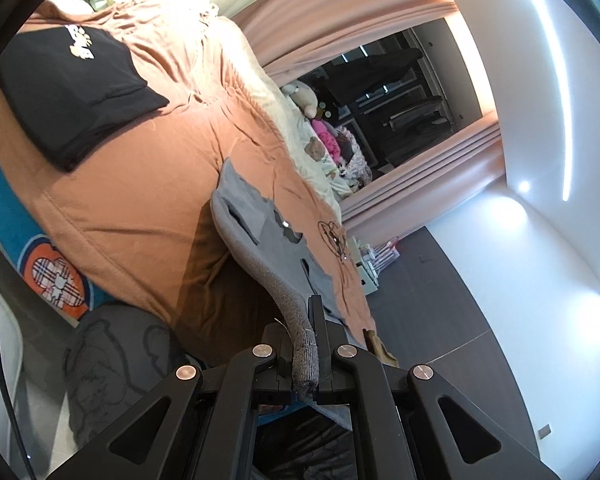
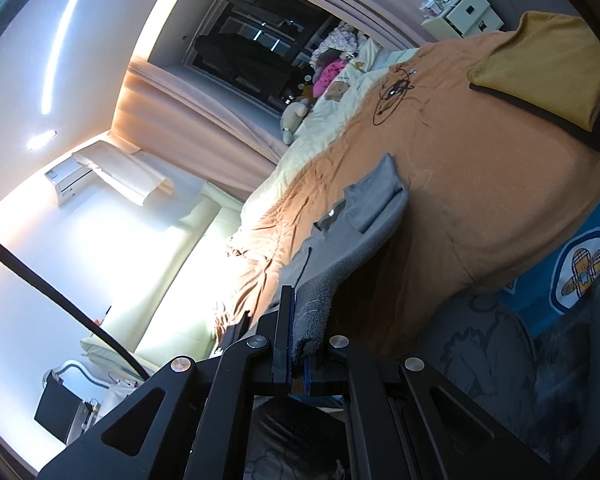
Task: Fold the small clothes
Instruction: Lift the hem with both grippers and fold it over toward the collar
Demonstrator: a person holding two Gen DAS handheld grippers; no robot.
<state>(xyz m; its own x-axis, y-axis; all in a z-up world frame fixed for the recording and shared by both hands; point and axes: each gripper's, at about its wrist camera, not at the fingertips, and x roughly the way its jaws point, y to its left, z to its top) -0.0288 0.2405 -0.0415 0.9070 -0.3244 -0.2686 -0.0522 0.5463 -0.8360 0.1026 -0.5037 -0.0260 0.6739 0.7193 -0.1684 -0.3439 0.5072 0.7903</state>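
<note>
Left tool was clamped shut on one edge of the grey garment; right tool was clamped on another. Garment stretched ahead of both tools over the orange bedspread.

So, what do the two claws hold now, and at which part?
Both hold the same grey garment. The left claw and the right claw each pinch its thick ribbed edge, at separate spots; the rest lies on the orange bedcover.
</note>
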